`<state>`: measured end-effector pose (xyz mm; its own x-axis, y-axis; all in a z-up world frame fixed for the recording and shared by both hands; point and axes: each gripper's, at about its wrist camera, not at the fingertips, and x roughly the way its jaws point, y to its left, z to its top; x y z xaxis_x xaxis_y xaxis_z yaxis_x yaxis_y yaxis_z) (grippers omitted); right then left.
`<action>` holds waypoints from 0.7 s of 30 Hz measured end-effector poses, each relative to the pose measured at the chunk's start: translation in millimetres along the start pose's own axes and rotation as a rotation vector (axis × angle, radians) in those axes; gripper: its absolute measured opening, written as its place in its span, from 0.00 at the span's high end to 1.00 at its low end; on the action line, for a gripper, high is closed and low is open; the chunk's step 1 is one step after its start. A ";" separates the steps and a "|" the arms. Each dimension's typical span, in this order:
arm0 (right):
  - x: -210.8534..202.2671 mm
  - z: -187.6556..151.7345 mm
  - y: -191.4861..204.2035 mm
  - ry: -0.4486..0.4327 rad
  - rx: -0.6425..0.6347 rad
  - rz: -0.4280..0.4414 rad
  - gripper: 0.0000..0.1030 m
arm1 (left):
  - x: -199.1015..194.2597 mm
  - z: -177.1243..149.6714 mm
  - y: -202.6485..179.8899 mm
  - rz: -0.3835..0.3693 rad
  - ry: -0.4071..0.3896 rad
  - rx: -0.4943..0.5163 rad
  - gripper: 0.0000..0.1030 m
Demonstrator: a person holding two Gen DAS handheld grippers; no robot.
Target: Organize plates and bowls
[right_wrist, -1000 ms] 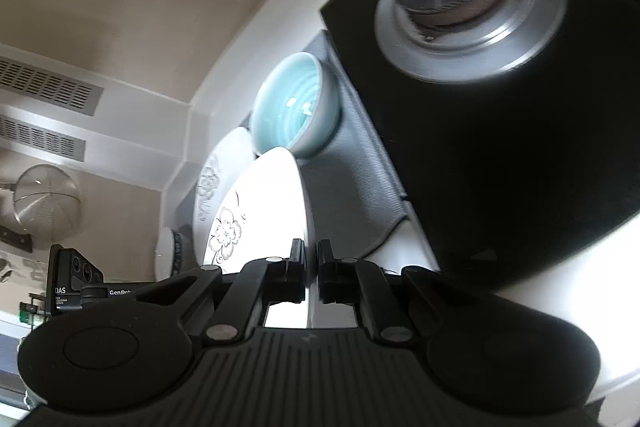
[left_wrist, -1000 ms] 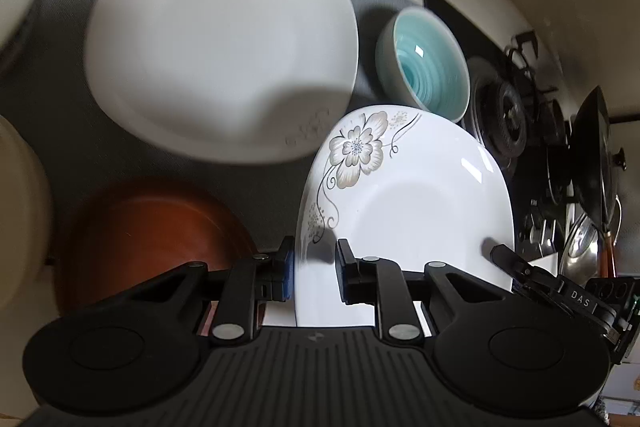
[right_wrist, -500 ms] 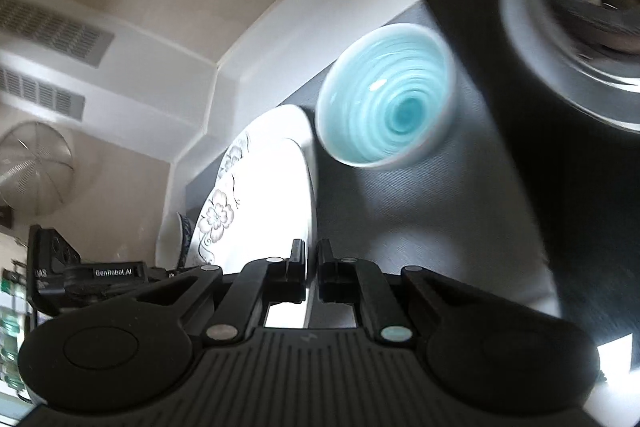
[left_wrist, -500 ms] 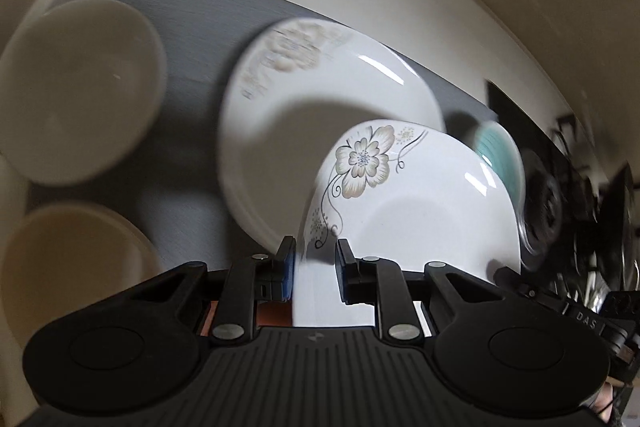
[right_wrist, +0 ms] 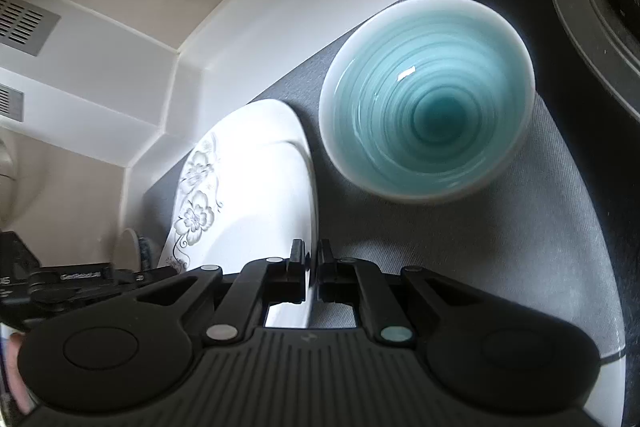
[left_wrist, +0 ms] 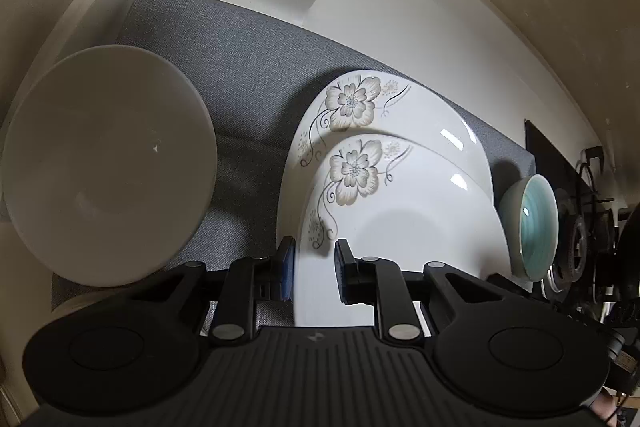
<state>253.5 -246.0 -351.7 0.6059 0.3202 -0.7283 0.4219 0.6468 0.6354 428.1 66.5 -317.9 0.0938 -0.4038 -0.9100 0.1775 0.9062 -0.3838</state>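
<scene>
A: So, what do the fingers hold?

B: The left gripper (left_wrist: 314, 269) and the right gripper (right_wrist: 311, 267) both pinch opposite rims of one flowered plate (left_wrist: 400, 223), their fingers nearly closed.

A: Where is that plate?

B: Right over a matching plate (left_wrist: 404, 115) on the grey mat (left_wrist: 240, 67), with the teal bowl (right_wrist: 428, 99) just beside.

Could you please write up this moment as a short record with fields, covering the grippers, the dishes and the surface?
left gripper: shut on the left rim of the held floral plate
right gripper: shut on the same plate's opposite rim
second floral plate: directly beneath the held one, patterns aligned
teal bowl: upright on the mat, right of the plates
white bowl: left of the plates
surface: grey mat
</scene>
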 end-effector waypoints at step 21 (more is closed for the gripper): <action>-8.6 -0.3 33.6 -0.051 -0.160 -0.105 0.77 | -10.4 -50.6 20.4 -0.133 0.065 -0.093 0.80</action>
<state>262.2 -226.8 -324.2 0.5992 0.2125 -0.7719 0.3747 0.7776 0.5050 381.2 95.5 -324.2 0.0115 -0.5151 -0.8570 0.0925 0.8540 -0.5121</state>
